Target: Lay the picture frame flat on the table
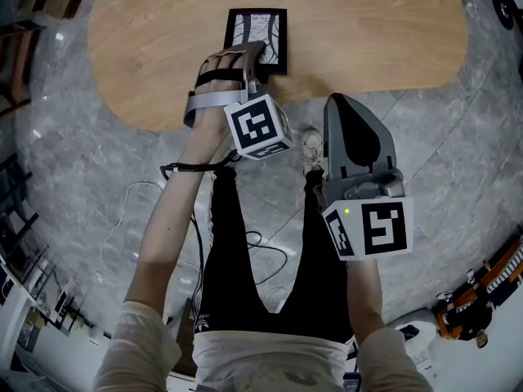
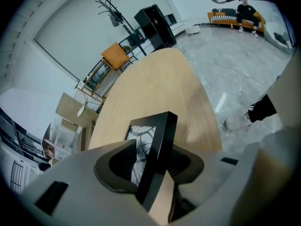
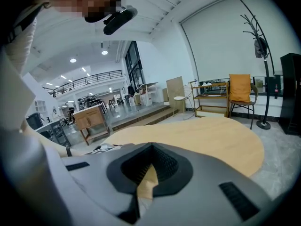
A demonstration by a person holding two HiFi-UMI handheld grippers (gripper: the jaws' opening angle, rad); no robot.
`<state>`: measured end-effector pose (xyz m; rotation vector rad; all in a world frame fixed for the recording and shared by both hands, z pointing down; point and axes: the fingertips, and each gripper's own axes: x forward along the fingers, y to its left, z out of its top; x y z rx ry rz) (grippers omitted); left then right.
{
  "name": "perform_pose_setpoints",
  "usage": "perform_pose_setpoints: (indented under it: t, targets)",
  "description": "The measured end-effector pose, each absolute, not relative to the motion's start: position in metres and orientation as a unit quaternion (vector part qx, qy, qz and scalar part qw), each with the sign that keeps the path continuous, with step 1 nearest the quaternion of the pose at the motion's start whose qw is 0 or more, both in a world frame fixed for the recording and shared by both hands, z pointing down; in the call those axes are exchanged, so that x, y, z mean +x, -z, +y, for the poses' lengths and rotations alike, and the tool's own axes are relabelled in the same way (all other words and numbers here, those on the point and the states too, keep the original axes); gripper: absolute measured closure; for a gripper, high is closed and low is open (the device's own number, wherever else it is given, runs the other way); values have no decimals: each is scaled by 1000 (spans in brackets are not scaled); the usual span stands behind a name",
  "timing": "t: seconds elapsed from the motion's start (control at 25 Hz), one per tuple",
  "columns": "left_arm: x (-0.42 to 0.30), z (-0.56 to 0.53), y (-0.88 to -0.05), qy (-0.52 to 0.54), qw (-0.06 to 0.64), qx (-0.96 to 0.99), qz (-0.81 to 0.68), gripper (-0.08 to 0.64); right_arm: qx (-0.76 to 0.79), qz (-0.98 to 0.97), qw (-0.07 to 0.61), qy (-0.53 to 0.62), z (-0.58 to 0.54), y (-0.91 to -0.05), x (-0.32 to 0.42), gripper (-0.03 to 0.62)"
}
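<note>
Left gripper spread loosely around the picture frame
Frame sits tilted between its jaws over the wooden table; right gripper pressed together, empty.

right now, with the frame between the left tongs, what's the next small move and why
Probably draw the left gripper straight back off the picture frame. Its tongs stand apart with table showing beside the frame's edge, so nothing clamps it, and the head view seems to show it face up on the table. Whether it lies fully flat isn't clear, so go slowly.
</note>
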<state>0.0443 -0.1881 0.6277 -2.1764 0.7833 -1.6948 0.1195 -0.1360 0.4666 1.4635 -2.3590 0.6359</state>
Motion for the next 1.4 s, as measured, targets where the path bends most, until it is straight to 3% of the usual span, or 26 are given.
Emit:
perform_pose_setpoints:
  t: [0.2,1.4]
  targets:
    - [48,-181,-637,590,107,-763,241,374,504,-820,150,-225,-134,-470,122,586]
    - [50,-171,-657,603,75,-773,184,302,486,-824,160,-244,-133,-488,112,586]
